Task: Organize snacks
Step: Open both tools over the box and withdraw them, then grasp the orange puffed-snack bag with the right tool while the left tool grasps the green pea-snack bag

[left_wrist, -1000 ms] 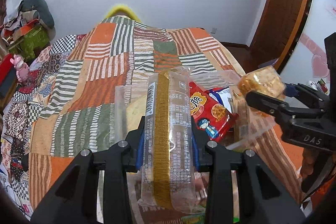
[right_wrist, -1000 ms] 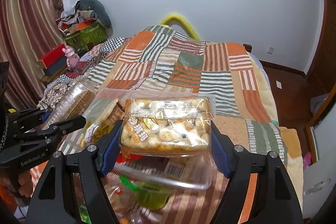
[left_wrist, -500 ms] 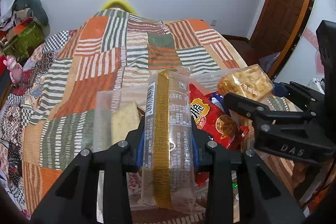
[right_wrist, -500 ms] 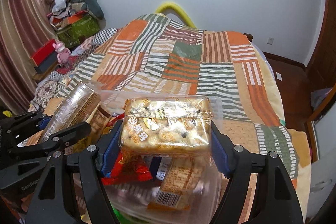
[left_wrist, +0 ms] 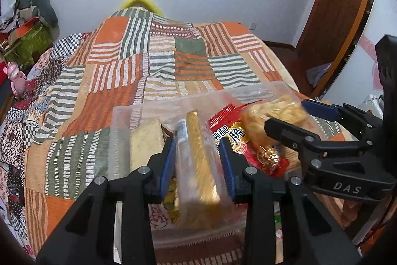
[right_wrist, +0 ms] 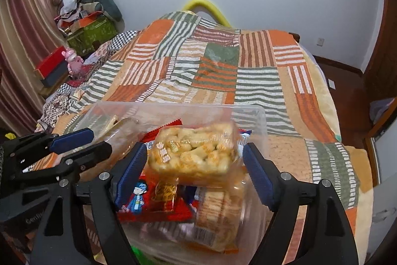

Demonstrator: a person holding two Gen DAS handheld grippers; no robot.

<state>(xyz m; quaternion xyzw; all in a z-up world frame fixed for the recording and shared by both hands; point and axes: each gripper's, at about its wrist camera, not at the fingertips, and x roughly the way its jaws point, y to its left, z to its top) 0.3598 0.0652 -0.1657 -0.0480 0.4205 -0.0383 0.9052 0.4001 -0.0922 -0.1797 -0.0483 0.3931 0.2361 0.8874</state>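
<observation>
Clear plastic: a storage bin (left_wrist: 129, 113) on a patchwork bedspread (left_wrist: 119, 71), its near wall cut off behind the gripper bodies.

Left gripper (left_wrist: 198, 160): fingers parted narrowly around a long cracker sleeve (left_wrist: 198, 165) with a gold strip. The pack is motion-blurred, and whether the pads (left_wrist: 165, 160) grip it cannot be told. Left of these fingers, inside the bin, a pale wafer block (left_wrist: 145, 143); right of them, a red snack bag (left_wrist: 235, 138), its print only partly legible.

Right gripper (right_wrist: 193, 165): fingers spread wide, both pads (right_wrist: 130, 165) standing apart from a blurred puffed-snack pack (right_wrist: 193, 153) that lies between them, over the bin contents. Beneath it, the red bag (right_wrist: 153, 200) and a barcoded biscuit pack (right_wrist: 218, 215), partly hidden. A green item at the bottom edge cannot be identified.

Changes from half a second earlier: both packs sat sharp and clamped between the pads; now the right fingers have parted from the puffed-snack pack, the cracker sleeve sits lower and tilted, and both tools are further over the bin.
</observation>
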